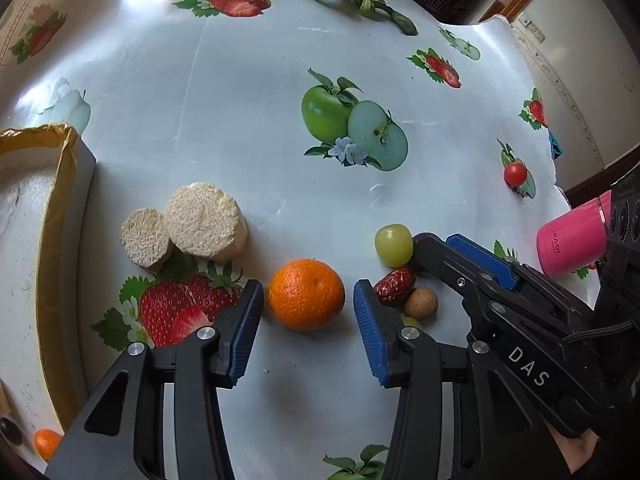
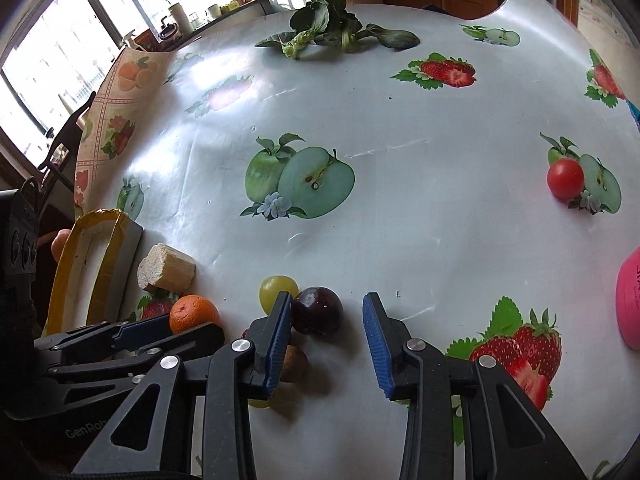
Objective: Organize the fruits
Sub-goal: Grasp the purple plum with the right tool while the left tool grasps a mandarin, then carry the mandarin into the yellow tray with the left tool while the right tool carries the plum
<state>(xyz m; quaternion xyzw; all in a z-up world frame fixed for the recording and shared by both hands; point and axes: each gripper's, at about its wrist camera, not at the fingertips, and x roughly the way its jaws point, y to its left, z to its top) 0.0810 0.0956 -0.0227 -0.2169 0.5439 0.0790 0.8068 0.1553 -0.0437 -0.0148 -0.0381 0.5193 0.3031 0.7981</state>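
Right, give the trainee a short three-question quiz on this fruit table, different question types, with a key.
1. True or false: the left hand-held gripper is shut on the orange.
2. Which fruit lies between the right hand-held gripper fingers? A) dark plum B) cherry tomato C) green grape
3. Fill in: the leafy greens lie at the table's ___ edge.

Key: 1 false, the jaws are open around it; 2 A; 3 far.

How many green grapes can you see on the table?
2. One green grape sits beyond the red date. A second grape peeks out behind the left gripper, mostly hidden; more may be hidden.
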